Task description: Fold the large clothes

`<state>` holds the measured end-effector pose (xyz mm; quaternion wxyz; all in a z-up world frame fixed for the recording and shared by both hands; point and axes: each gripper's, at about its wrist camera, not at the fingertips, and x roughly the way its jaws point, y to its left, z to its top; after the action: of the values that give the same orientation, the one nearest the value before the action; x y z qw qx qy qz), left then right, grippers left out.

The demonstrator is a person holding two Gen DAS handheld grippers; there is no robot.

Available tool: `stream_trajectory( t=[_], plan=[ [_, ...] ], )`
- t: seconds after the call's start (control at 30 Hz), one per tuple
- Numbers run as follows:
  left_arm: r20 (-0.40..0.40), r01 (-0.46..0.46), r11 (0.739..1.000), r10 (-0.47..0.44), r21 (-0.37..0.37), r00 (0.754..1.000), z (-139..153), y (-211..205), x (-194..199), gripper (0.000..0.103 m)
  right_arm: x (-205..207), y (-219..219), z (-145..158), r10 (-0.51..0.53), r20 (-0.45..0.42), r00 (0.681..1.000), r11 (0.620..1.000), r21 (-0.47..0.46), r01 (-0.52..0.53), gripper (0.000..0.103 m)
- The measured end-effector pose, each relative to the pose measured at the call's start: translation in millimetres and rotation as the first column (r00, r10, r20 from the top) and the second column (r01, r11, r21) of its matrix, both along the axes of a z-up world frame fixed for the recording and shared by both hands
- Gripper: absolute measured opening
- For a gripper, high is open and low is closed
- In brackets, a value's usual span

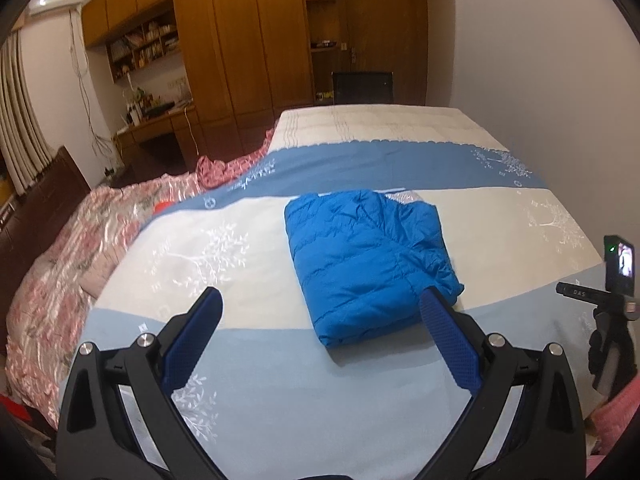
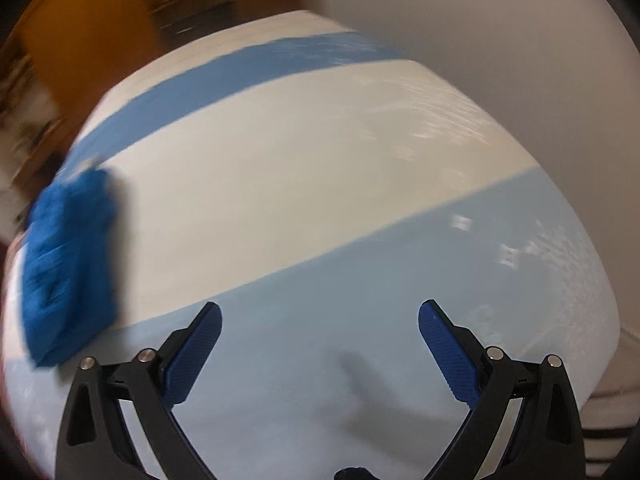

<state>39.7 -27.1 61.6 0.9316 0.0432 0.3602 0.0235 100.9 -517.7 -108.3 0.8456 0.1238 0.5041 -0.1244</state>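
Observation:
A bright blue puffer jacket lies folded into a compact block on the striped bedspread. My left gripper hovers open just in front of the jacket's near edge, holding nothing; its right fingertip overlaps the jacket's near right corner in the view. In the right wrist view the same jacket appears blurred at the far left. My right gripper is open and empty over the pale blue stripe of the bedspread, well to the right of the jacket.
A pink floral quilt is bunched along the bed's left side. The other gripper's camera unit shows at the right edge. Wooden wardrobes and a desk stand beyond the bed. A white wall runs along the bed's right side.

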Motion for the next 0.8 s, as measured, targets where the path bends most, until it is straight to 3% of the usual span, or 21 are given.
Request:
stream_trajectory(
  t=[0.17, 0.4, 0.63, 0.8],
  plan=[
    [0.022, 0.007, 1.000, -0.008, 0.025, 1.000, 9.2, -13.7, -1.6, 0.098, 4.9, -42.3, -39.0, -0.082, -0.002, 0.997, 0.996, -0.024, 0.082, 0.099],
    [0.052, -0.014, 0.998, 0.011, 0.055, 0.999, 17.9, -26.4, -8.1, 0.098, 7.7, -46.9, -71.0, -0.082, -0.014, 0.997, 0.995, -0.057, 0.082, 0.099],
    [0.096, -0.045, 0.995, 0.037, 0.087, 0.995, 27.0, -29.5, -19.7, 0.098, 0.5, -41.9, -80.1, -0.068, 0.083, 0.994, 0.988, -0.132, 0.078, 0.100],
    [0.103, -0.041, 0.996, 0.033, 0.076, 0.994, 30.3, -26.4, -25.1, 0.098, -0.4, -41.6, -80.2, -0.070, 0.089, 0.994, 0.987, -0.136, 0.082, 0.100]
  ],
)
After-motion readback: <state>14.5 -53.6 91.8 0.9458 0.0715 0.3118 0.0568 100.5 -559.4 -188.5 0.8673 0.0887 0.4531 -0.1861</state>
